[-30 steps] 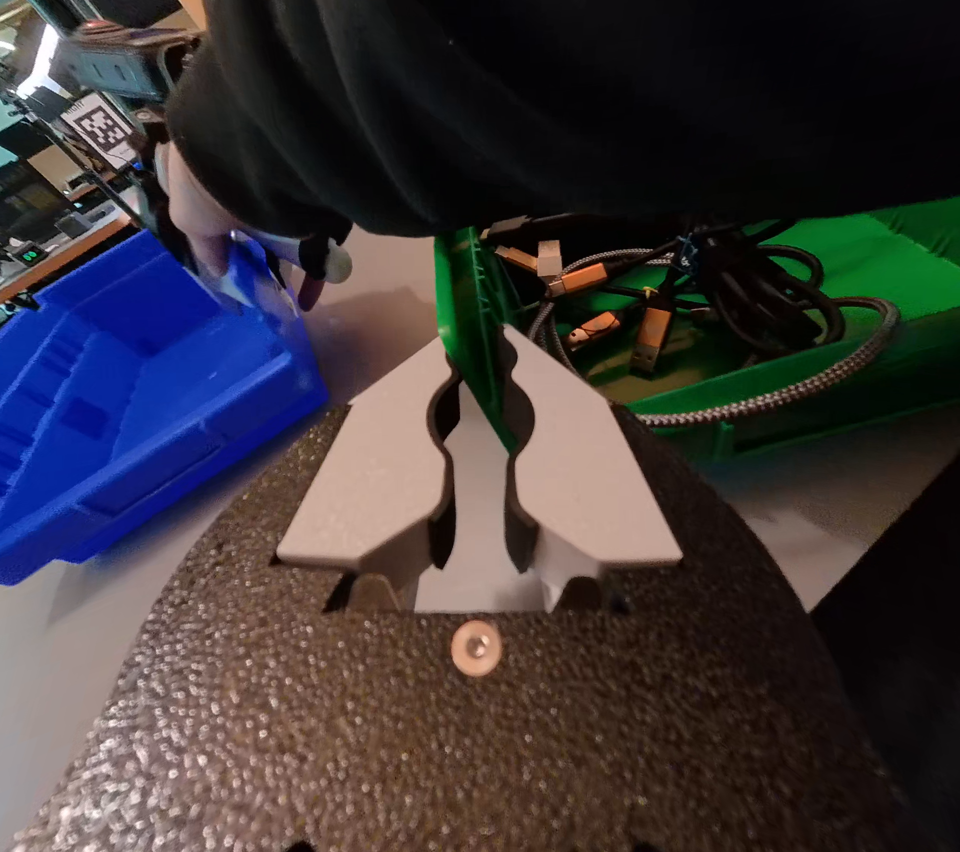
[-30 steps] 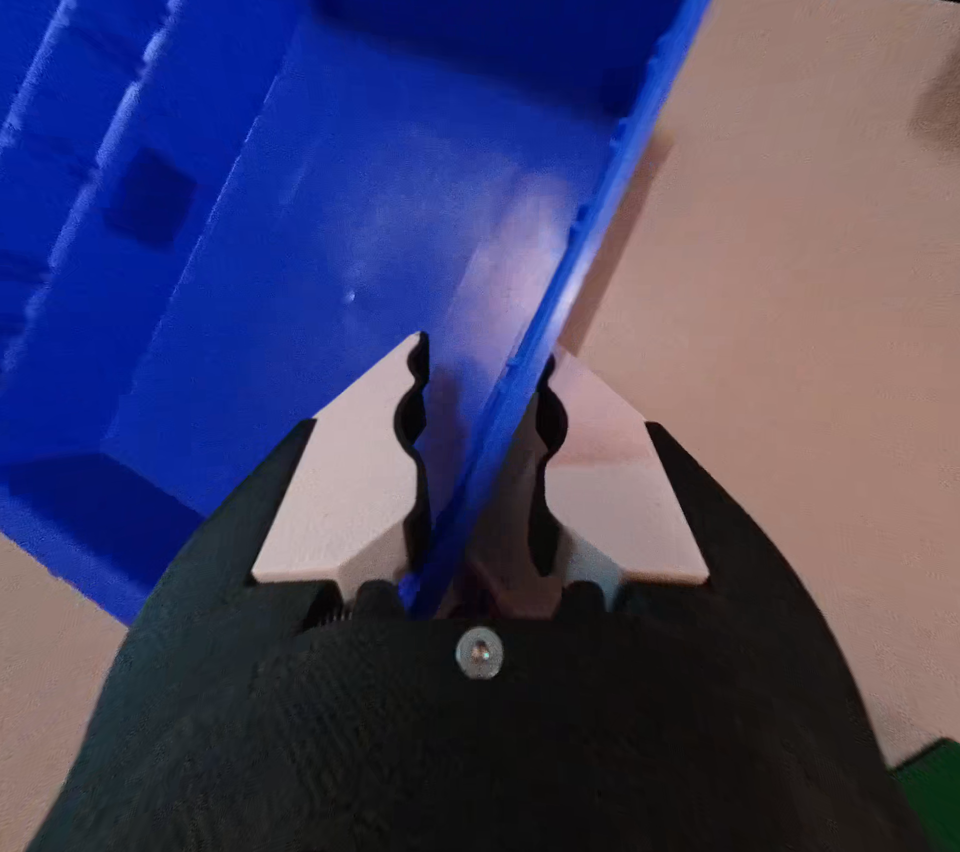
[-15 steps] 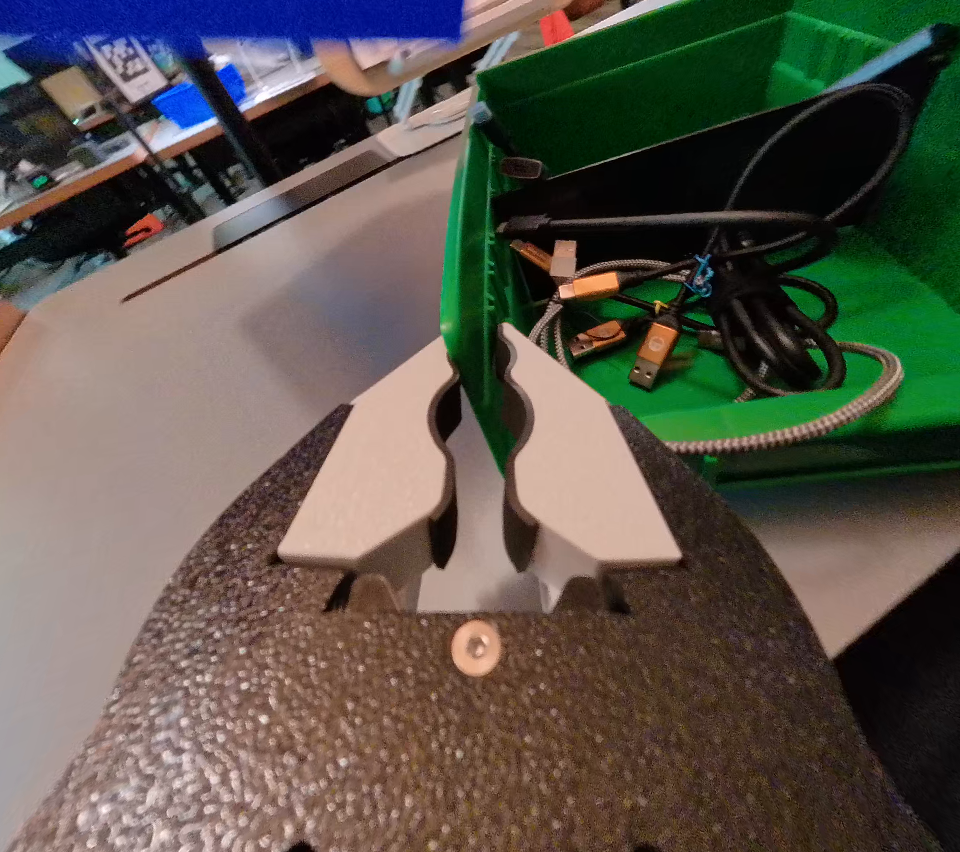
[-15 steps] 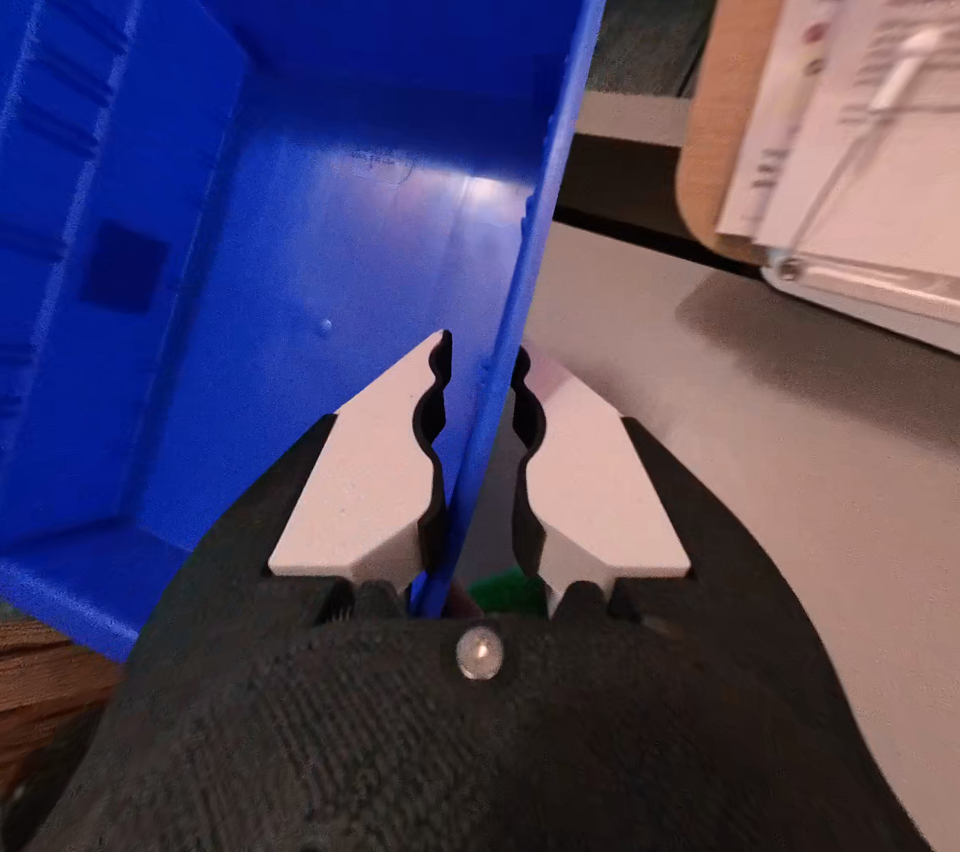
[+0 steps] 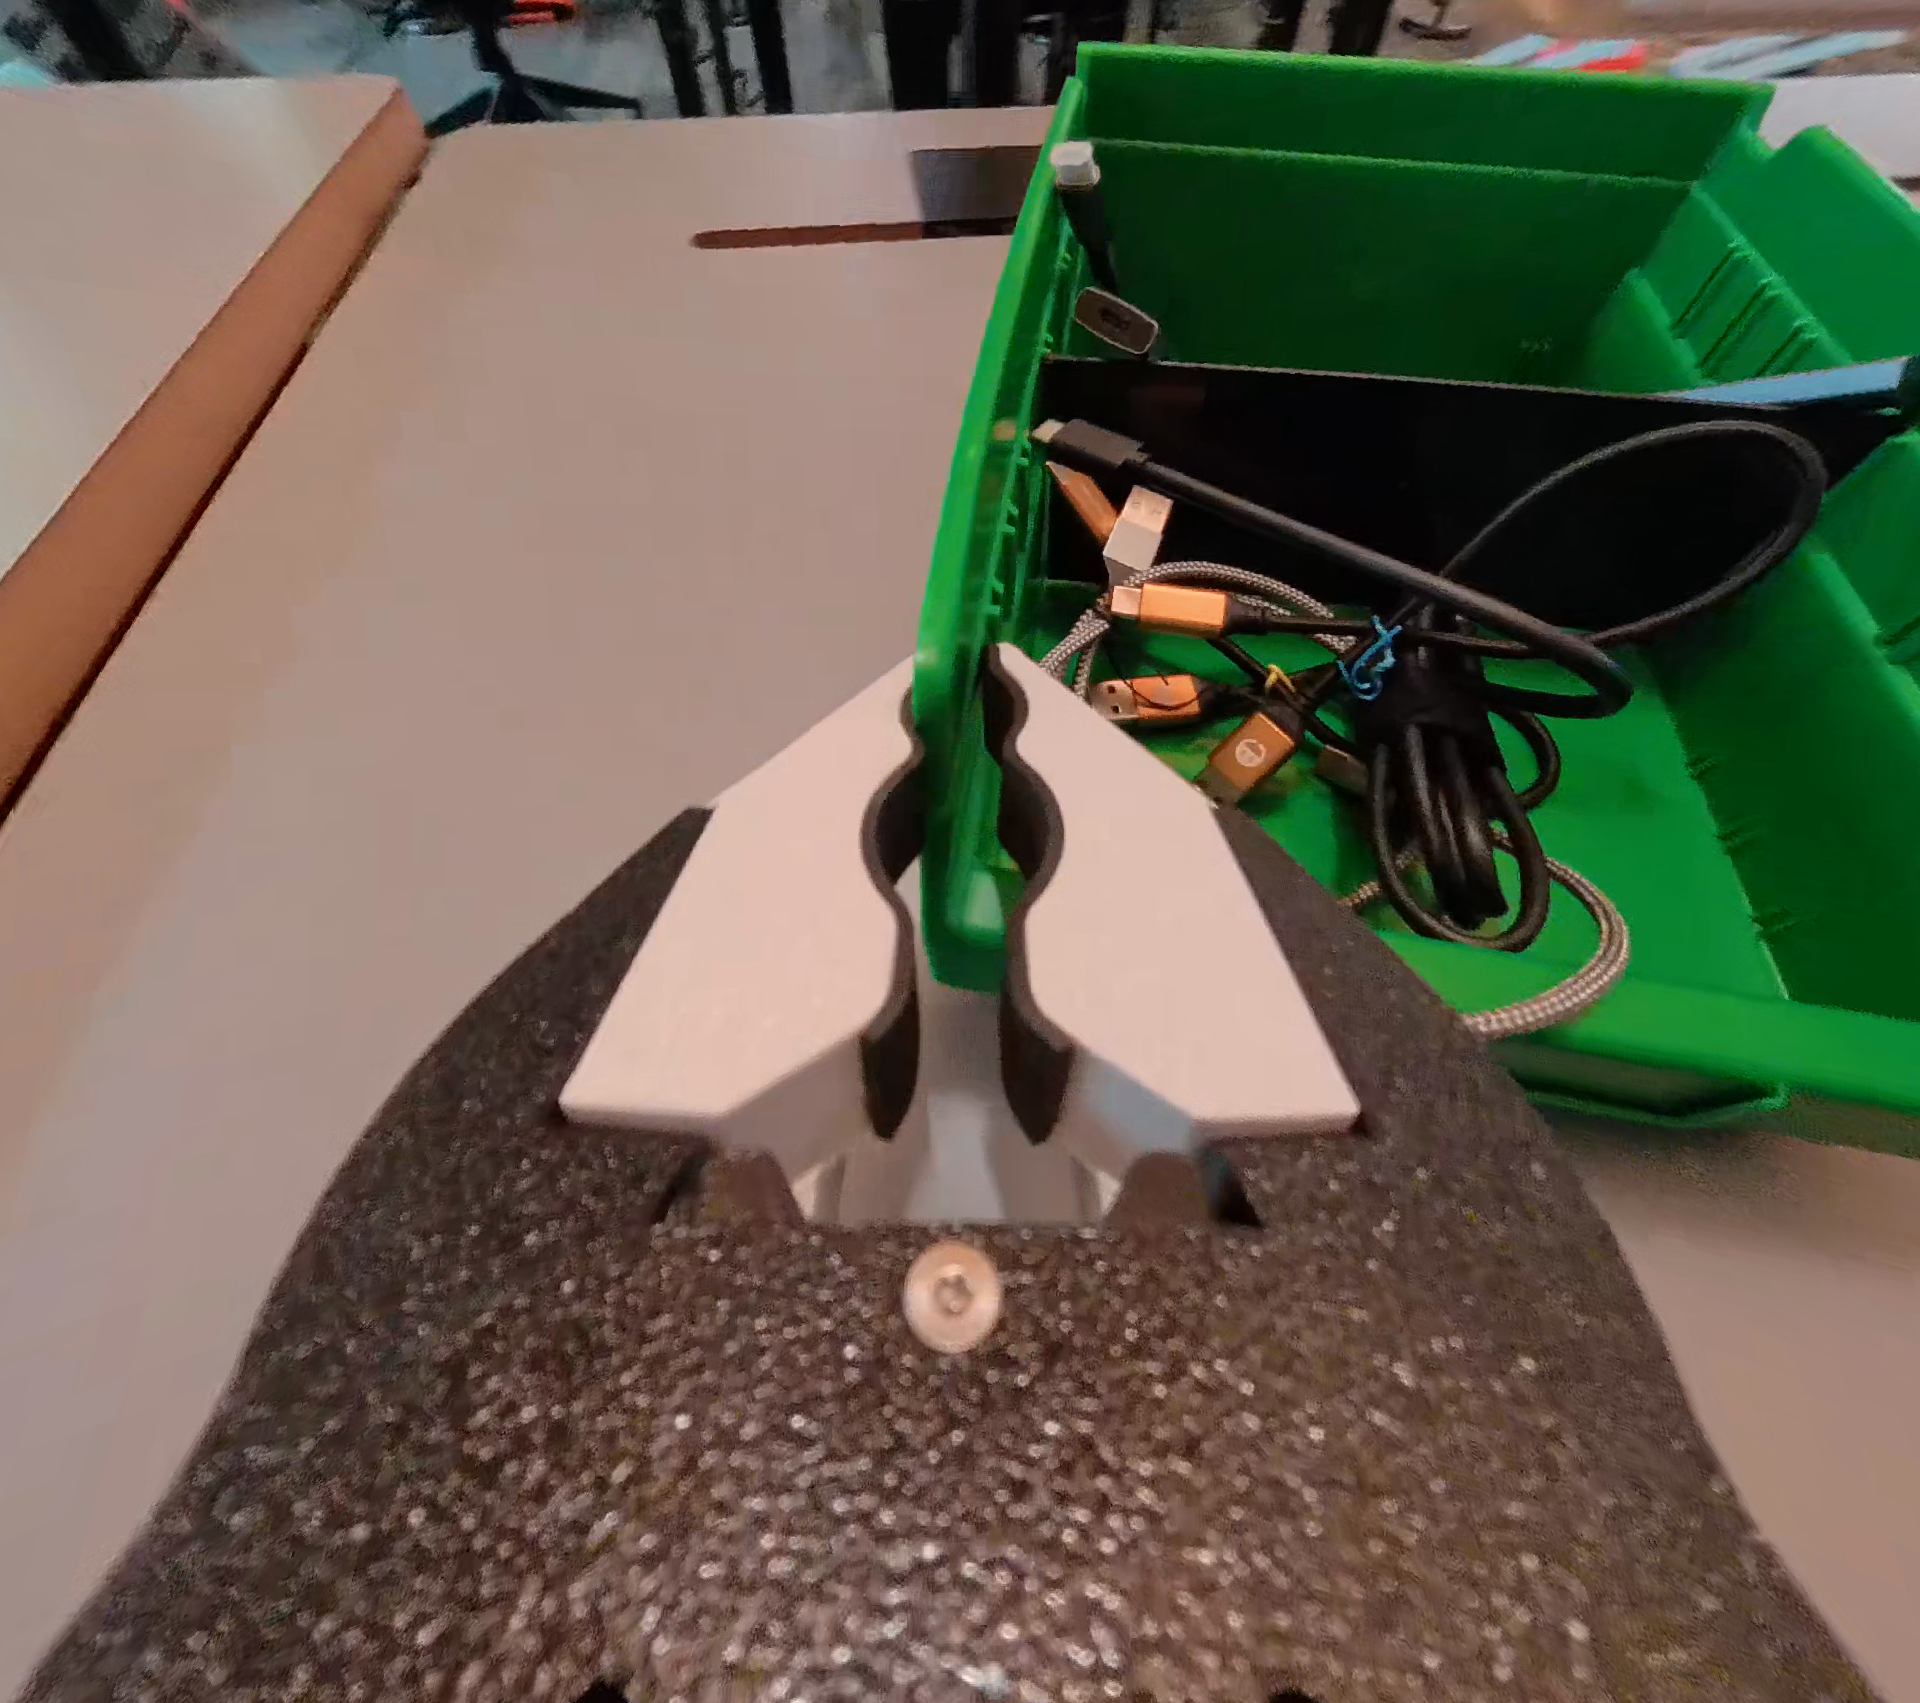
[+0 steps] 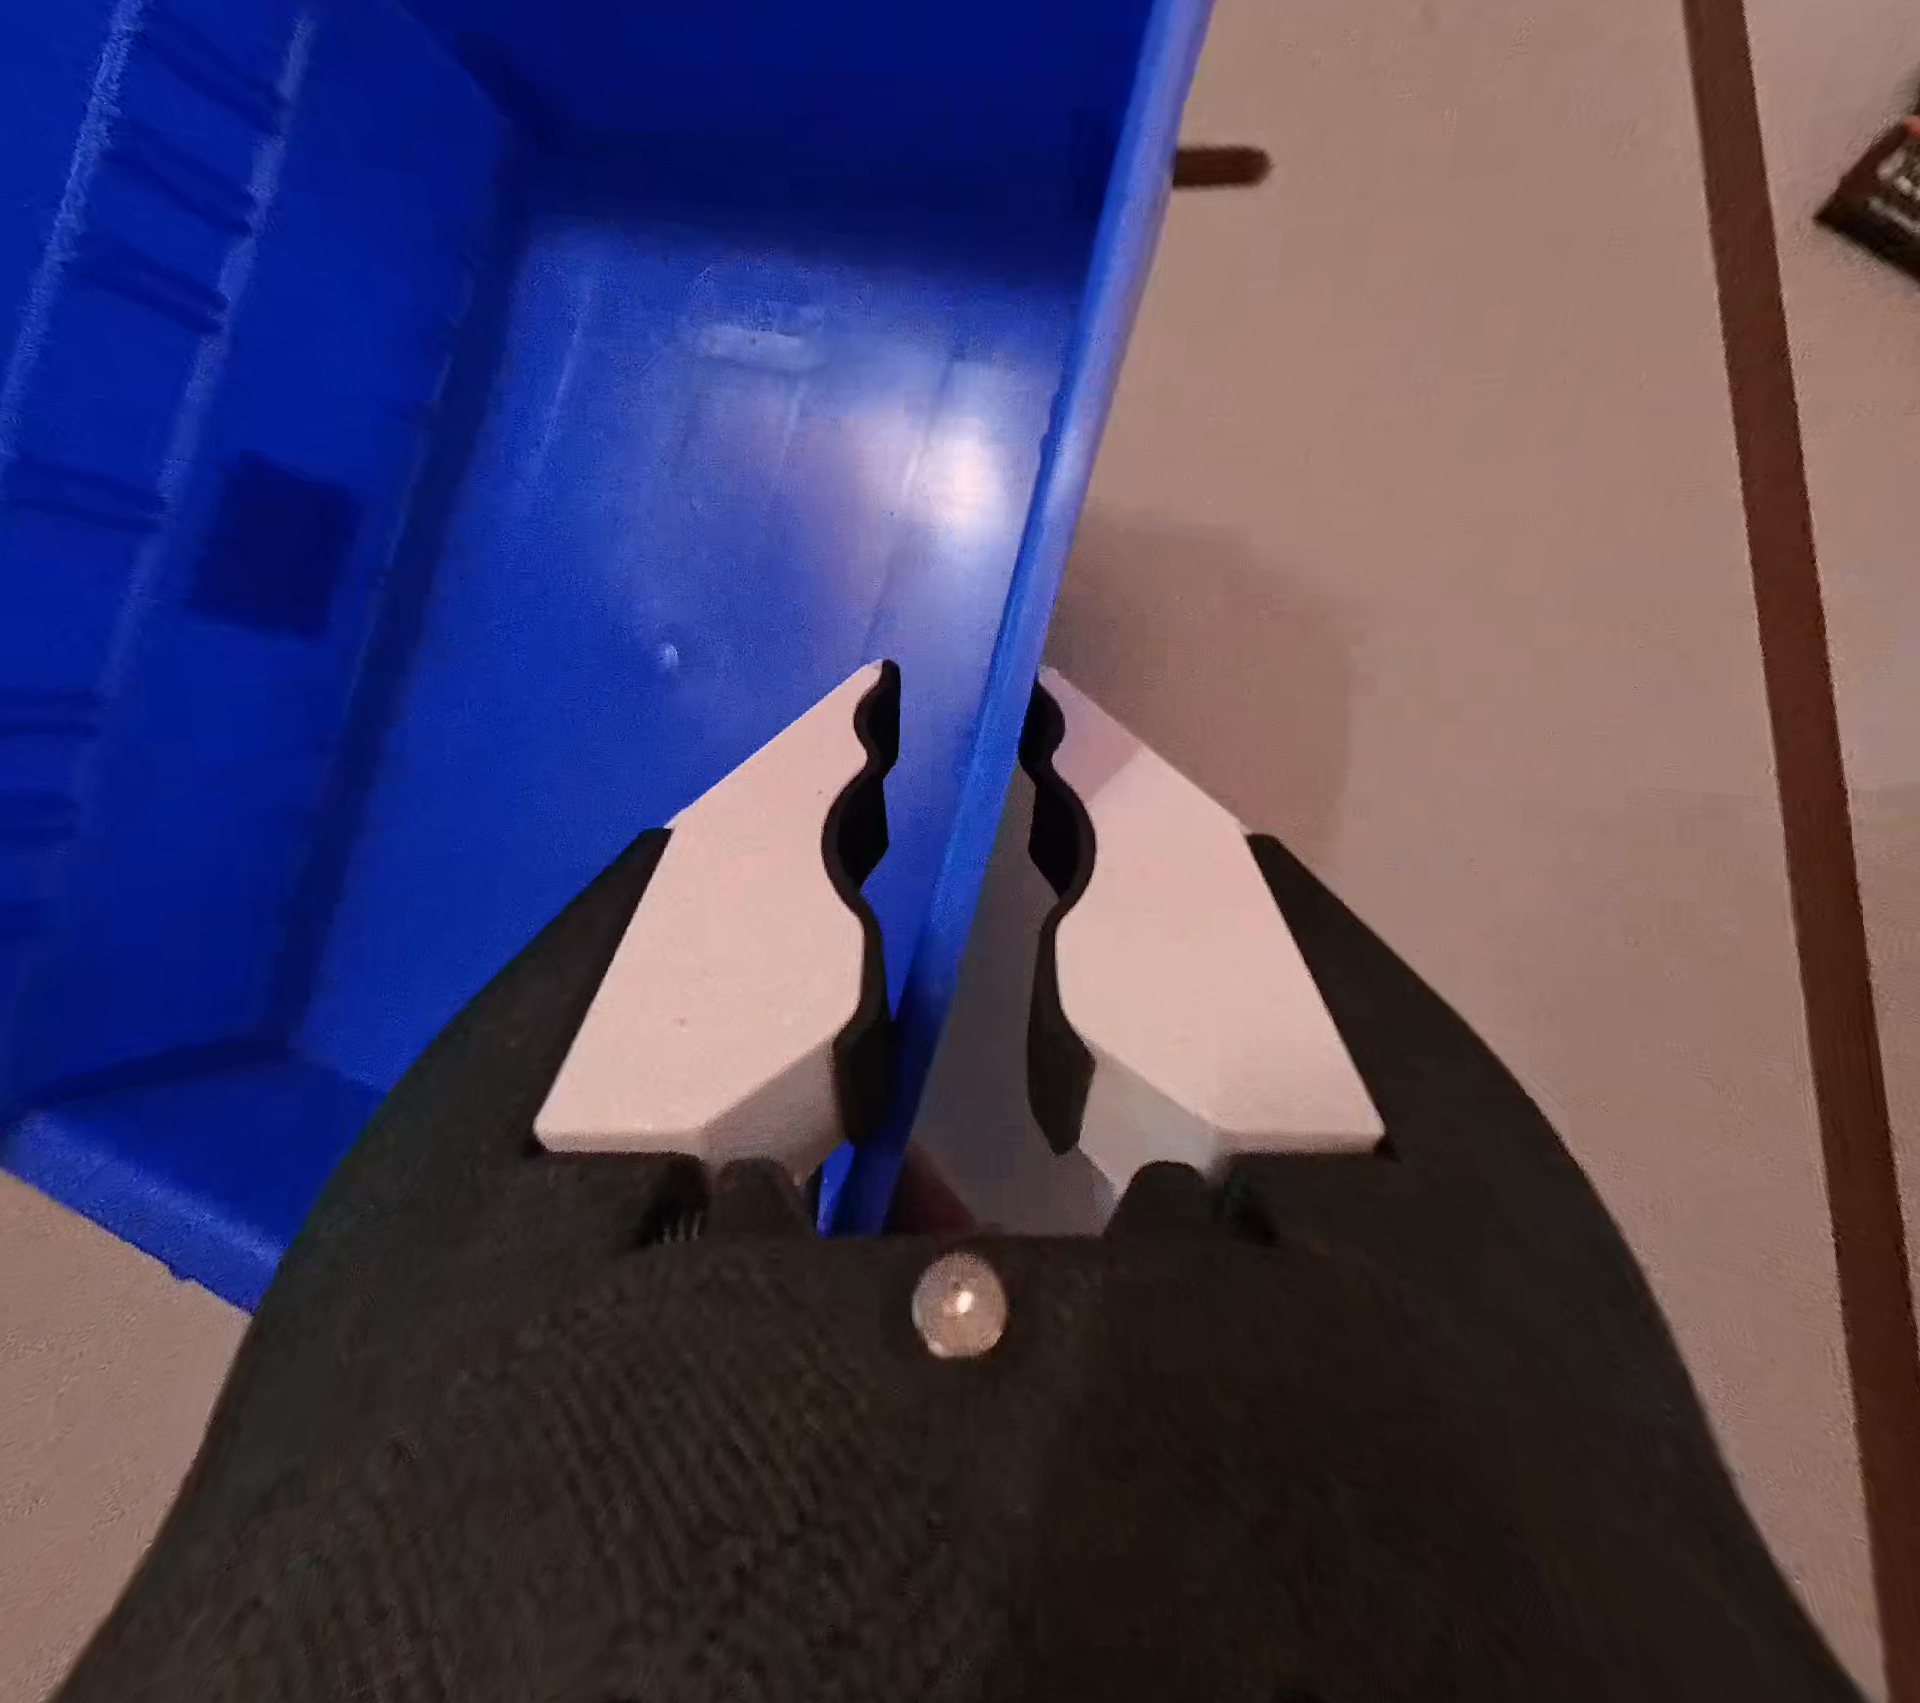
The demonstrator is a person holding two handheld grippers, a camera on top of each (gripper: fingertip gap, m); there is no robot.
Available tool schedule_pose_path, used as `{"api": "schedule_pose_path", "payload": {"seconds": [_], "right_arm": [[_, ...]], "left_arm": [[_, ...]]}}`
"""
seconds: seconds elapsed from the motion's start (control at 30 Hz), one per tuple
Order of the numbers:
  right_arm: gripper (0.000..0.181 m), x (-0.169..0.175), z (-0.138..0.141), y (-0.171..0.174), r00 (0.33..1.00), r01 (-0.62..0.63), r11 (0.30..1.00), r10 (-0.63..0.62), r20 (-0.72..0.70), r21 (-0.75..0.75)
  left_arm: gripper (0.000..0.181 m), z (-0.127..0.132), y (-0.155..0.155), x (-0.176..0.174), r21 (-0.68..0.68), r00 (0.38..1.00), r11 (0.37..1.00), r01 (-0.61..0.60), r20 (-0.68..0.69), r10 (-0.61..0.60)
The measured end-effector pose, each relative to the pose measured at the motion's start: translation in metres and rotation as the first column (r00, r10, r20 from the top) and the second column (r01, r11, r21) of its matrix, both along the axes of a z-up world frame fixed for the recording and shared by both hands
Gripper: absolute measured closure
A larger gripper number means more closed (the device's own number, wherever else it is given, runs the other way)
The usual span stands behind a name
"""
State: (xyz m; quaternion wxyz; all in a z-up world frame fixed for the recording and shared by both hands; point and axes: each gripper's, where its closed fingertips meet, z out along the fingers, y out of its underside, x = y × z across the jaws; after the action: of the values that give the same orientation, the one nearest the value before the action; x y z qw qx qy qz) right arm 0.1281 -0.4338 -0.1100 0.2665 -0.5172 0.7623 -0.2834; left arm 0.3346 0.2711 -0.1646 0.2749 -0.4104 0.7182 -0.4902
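Two grippers we see clamped on bin walls: the left gripper on the green plastic bin of tangled cables, the right gripper on an open blue plastic bin above the pale tabletop

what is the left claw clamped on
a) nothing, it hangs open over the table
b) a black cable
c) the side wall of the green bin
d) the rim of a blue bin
c: in the left wrist view the left claw has a finger on each side of the green bin wall, while the cables lie loose inside it.
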Motion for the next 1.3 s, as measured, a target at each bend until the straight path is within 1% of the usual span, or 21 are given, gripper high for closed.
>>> {"api": "schedule_pose_path", "payload": {"seconds": [0.1, 0.2, 0.3, 0.4, 0.5, 0.57, 0.63, 0.67, 0.73, 0.77, 0.8, 0.83, 0.87, 0.9, 0.97, 1.03, 1.1, 1.17, 1.2, 1.23, 1.3], "right_arm": [[0.159, -0.023, -0.043, -0.029, 0.995, 0.025, 1.0, -0.023, -0.092, 0.016], [0.159, -0.029, -0.069, -0.039, 0.992, 0.036, 0.997, -0.027, -0.127, 0.067], [0.159, -0.02, -0.082, -0.039, 0.993, 0.02, 0.993, -0.007, -0.118, 0.115], [0.159, -0.007, -0.089, -0.041, 0.993, -0.01, 0.991, 0.026, -0.117, 0.136], [0.158, 0.013, -0.09, -0.048, 0.995, -0.032, 0.99, 0.045, -0.086, 0.141], [0.155, 0.028, -0.088, -0.053, 0.997, -0.042, 0.991, 0.05, -0.062, 0.128], [0.149, 0.036, -0.087, -0.052, 0.994, -0.081, 0.99, 0.088, -0.058, 0.115], [0.142, 0.037, -0.085, -0.051, 0.992, -0.105, 0.99, 0.11, -0.057, 0.095], [0.102, 0.032, -0.074, -0.066, 0.997, -0.062, 0.998, 0.06, -0.053, -0.029], [0.093, 0.025, -0.065, -0.074, 0.998, -0.032, 0.995, 0.027, -0.052, -0.098], [0.089, 0.016, -0.055, -0.079, 0.999, -0.006, 0.987, -0.002, -0.044, -0.163], [0.083, 0.007, -0.042, -0.08, 1.0, 0.021, 0.975, -0.024, -0.013, -0.221], [0.078, 0.001, -0.027, -0.075, 0.999, 0.03, 0.965, -0.02, 0.041, -0.259], [0.078, -0.002, -0.013, -0.061, 0.994, 0.021, 0.961, 0.01, 0.109, -0.276], [0.081, -0.003, 0.013, -0.02, 0.961, -0.052, 0.955, 0.127, 0.244, -0.291], [0.083, -0.001, 0.031, 0.032, 0.898, -0.178, 0.933, 0.284, 0.336, -0.314], [0.087, -0.001, 0.04, 0.079, 0.826, -0.292, 0.892, 0.417, 0.379, -0.344], [0.091, -0.003, 0.039, 0.111, 0.787, -0.362, 0.858, 0.491, 0.374, -0.365], [0.092, -0.004, 0.035, 0.121, 0.781, -0.383, 0.846, 0.511, 0.359, -0.371], [0.093, -0.006, 0.031, 0.13, 0.775, -0.401, 0.832, 0.531, 0.342, -0.382], [0.1, -0.008, 0.026, 0.141, 0.755, -0.427, 0.798, 0.573, 0.319, -0.425]], "left_arm": [[0.177, -0.001, 0.003, 0.037, -0.007, 0.998, 0.998, -0.069, -0.013, 0.069], [0.179, -0.002, -0.002, 0.061, -0.005, 0.994, 0.995, -0.104, -0.01, 0.104], [0.179, -0.002, -0.007, 0.073, 0.019, 0.992, 0.992, -0.128, 0.01, 0.128], [0.179, -0.002, -0.01, 0.075, 0.045, 0.991, 0.99, -0.132, 0.015, 0.131], [0.179, -0.003, -0.01, 0.074, 0.07, 0.992, 0.99, -0.125, 0.017, 0.124], [0.177, -0.004, -0.009, 0.073, 0.119, 0.994, 0.986, -0.113, 0.023, 0.111], [0.175, -0.004, -0.008, 0.072, 0.174, 0.995, 0.979, -0.104, 0.02, 0.102], [0.171, 0.002, -0.007, 0.07, 0.191, 0.995, 0.977, -0.099, 0.034, 0.094], [0.157, 0.017, -0.005, 0.065, 0.244, 0.996, 0.966, -0.081, 0.054, 0.07], [0.15, 0.026, -0.002, 0.063, 0.274, 0.996, 0.958, -0.084, 0.063, 0.069], [0.141, 0.037, -0.002, 0.06, 0.297, 0.996, 0.952, -0.073, 0.075, 0.053], [0.135, 0.049, -0.007, 0.057, 0.319, 0.996, 0.947, -0.043, 0.092, 0.014], [0.134, 0.059, -0.018, 0.054, 0.344, 0.993, 0.939, 0.01, 0.11, -0.051], [0.133, 0.066, -0.035, 0.049, 0.38, 0.982, 0.92, 0.092, 0.118, -0.147], [0.129, 0.069, -0.071, 0.043, 0.49, 0.937, 0.839, 0.238, 0.112, -0.331], [0.129, 0.061, -0.107, 0.045, 0.622, 0.87, 0.71, 0.329, 0.093, -0.485], [0.129, 0.045, -0.141, 0.053, 0.715, 0.8, 0.581, 0.389, 0.051, -0.598], [0.133, 0.026, -0.169, 0.06, 0.765, 0.737, 0.465, 0.446, -0.019, -0.675], [0.135, 0.021, -0.18, 0.066, 0.783, 0.714, 0.422, 0.458, -0.041, -0.699], [0.138, 0.018, -0.189, 0.072, 0.793, 0.697, 0.395, 0.464, -0.052, -0.715], [0.139, 0.015, -0.205, 0.082, 0.782, 0.69, 0.39, 0.487, -0.07, -0.721]]}}
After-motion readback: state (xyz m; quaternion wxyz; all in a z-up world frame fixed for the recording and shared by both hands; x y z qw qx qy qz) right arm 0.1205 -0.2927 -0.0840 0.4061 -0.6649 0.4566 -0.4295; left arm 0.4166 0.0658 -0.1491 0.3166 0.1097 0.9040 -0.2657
